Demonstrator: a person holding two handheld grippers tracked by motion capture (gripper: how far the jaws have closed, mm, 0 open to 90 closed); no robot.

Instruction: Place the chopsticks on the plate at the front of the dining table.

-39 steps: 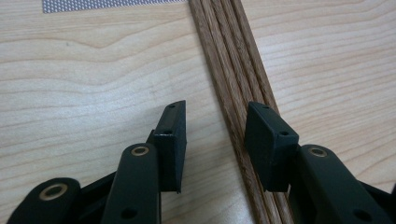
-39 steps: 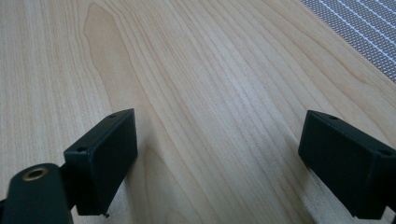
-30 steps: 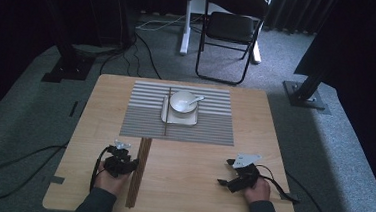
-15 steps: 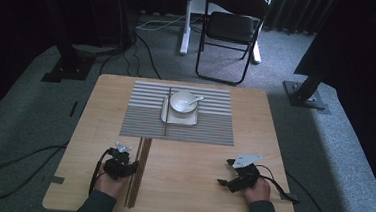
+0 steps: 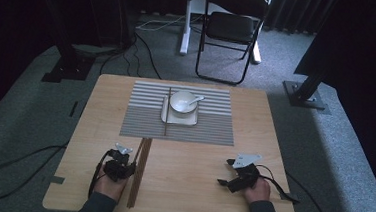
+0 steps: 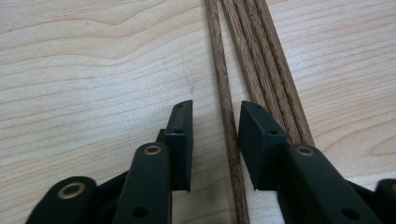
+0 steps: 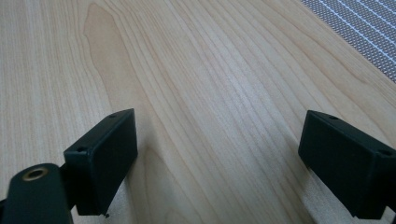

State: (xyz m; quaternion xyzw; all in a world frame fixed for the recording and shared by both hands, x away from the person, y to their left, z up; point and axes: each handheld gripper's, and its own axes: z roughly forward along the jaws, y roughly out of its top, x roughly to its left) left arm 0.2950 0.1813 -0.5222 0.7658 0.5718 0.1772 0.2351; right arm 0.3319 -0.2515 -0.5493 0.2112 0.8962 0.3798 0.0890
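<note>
Stood on grey carpet (image 5: 36, 100), a light wooden table (image 5: 255, 125) under dim light, bright near the top, dark at both sides. Behind it a black folding chair (image 5: 231, 31) beside a white post (image 5: 186, 20). Dark stand bases (image 5: 71, 68) at the left and at the right (image 5: 307, 94). Black cables (image 5: 6, 173) trailed over the floor

Both forearms wear dark grey sleeves. The left claw (image 5: 123, 157) is matt black, with flat rectangular jaw blocks showing small screw holes and brass-ringed pivots on the arms behind them. The right claw (image 5: 226, 182) is built alike. Each carries a pale grey three-cornered plate on top and trails a black cable.
</note>
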